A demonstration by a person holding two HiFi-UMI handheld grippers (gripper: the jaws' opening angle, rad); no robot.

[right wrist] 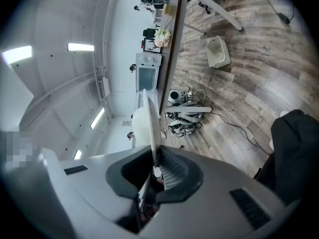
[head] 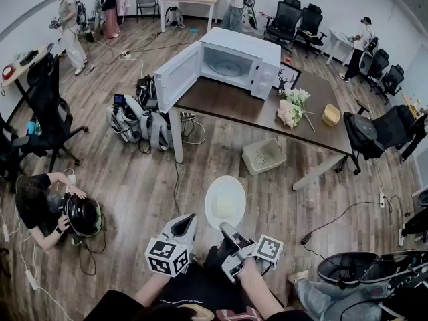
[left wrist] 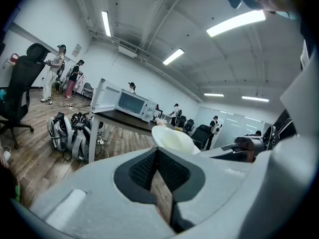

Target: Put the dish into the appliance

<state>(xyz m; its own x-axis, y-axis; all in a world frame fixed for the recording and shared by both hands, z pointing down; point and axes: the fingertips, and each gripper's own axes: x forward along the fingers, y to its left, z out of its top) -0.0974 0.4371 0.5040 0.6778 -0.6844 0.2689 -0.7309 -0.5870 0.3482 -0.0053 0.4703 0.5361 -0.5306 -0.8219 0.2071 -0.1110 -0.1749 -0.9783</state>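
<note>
A white dish [head: 225, 201] hangs above the wooden floor in front of me, my right gripper [head: 227, 231] shut on its near rim. In the right gripper view the dish [right wrist: 151, 126] stands edge-on between the pads. My left gripper [head: 184, 225] sits just left of the dish, shut and holding nothing; its tips meet in the left gripper view [left wrist: 157, 152], where the dish [left wrist: 174, 139] shows beyond them. The white microwave [head: 235, 63] stands on the far dark table [head: 227, 105] with its door [head: 178, 76] swung open to the left.
A pale basket [head: 263, 156] lies on the floor by the table's near side. Backpacks [head: 140, 120] and cables cluster at the table's left leg. Flowers [head: 291, 107] and a yellow bowl [head: 331, 114] sit on the table. A person [head: 40, 204] crouches at the left; office chairs stand around.
</note>
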